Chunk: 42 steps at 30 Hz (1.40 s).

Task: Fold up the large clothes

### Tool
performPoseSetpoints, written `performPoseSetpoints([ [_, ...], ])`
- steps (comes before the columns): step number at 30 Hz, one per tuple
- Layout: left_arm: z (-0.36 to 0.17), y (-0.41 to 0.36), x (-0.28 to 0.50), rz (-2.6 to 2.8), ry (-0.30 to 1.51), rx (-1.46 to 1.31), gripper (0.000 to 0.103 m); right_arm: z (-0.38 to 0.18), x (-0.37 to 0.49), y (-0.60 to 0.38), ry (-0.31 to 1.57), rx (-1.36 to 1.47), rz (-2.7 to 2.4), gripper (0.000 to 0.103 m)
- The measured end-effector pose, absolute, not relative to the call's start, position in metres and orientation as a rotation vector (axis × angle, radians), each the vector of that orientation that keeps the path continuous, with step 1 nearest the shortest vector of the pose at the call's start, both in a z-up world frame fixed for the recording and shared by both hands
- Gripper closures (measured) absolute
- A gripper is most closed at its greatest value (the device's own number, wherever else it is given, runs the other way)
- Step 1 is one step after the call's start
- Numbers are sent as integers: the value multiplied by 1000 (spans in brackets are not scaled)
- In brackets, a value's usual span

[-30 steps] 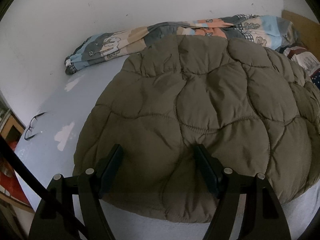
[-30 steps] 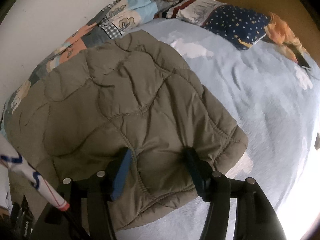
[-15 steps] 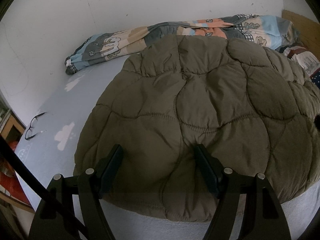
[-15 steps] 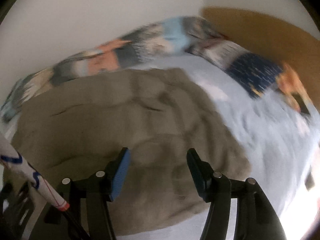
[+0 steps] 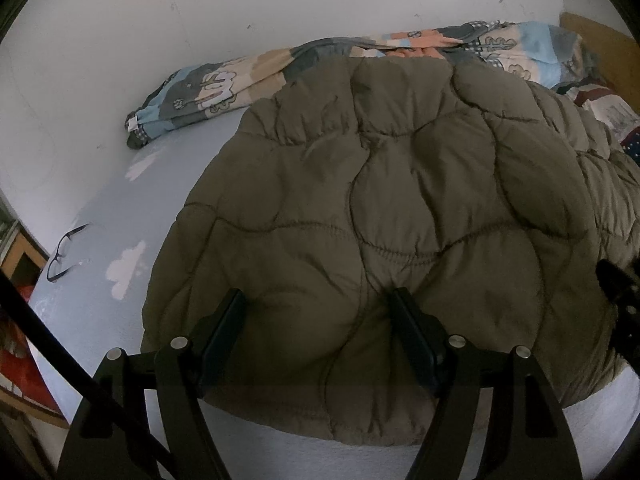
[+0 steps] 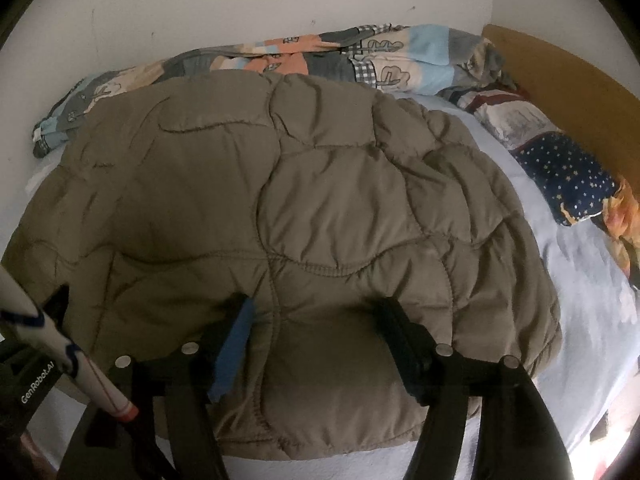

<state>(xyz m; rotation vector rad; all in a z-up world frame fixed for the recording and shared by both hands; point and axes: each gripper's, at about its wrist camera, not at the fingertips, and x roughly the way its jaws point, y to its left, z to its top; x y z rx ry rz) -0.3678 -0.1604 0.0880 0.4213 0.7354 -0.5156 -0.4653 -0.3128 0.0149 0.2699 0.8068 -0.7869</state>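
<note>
We've got the puffy olive jacket [image 5: 400, 216] lying flat on the bed [image 5: 120, 216], near hem toward us. Left tool [image 5: 318, 316] and right tool [image 6: 314, 320] both hover over that hem, spread wide, holding nothing. Best bet: pinch deep past the stitched edge, both sides level, then lift together so the padding doesn't slump.

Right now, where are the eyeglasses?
In the left wrist view, the eyeglasses lie on the bed sheet at the far left, left of the jacket.
</note>
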Motion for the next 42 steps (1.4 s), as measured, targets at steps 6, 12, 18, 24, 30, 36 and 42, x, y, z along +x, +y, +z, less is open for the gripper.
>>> performPoseSetpoints([
  [6, 94, -147, -372, -521, 767, 364, 29, 34, -484, -300, 725, 280, -784, 32],
  [12, 87, -145, -373, -525, 825, 367, 28, 27, -485, -299, 784, 286, -784, 27],
  [18, 85, -144, -375, -523, 831, 375, 27, 12, -484, -308, 836, 345, -781, 17],
  [24, 95, -127, -381, -542, 845, 288, 27, 25, -501, -303, 774, 390, -756, 17],
  [30, 122, -107, -415, -616, 741, 230, 27, 46, -522, -281, 693, 370, -711, 17],
  [36, 148, -88, -469, -700, 596, 281, 23, 72, -554, -252, 600, 311, -682, 17],
  [42, 191, -54, -520, -753, 491, 285, 17, 103, -604, -212, 498, 262, -684, 17],
])
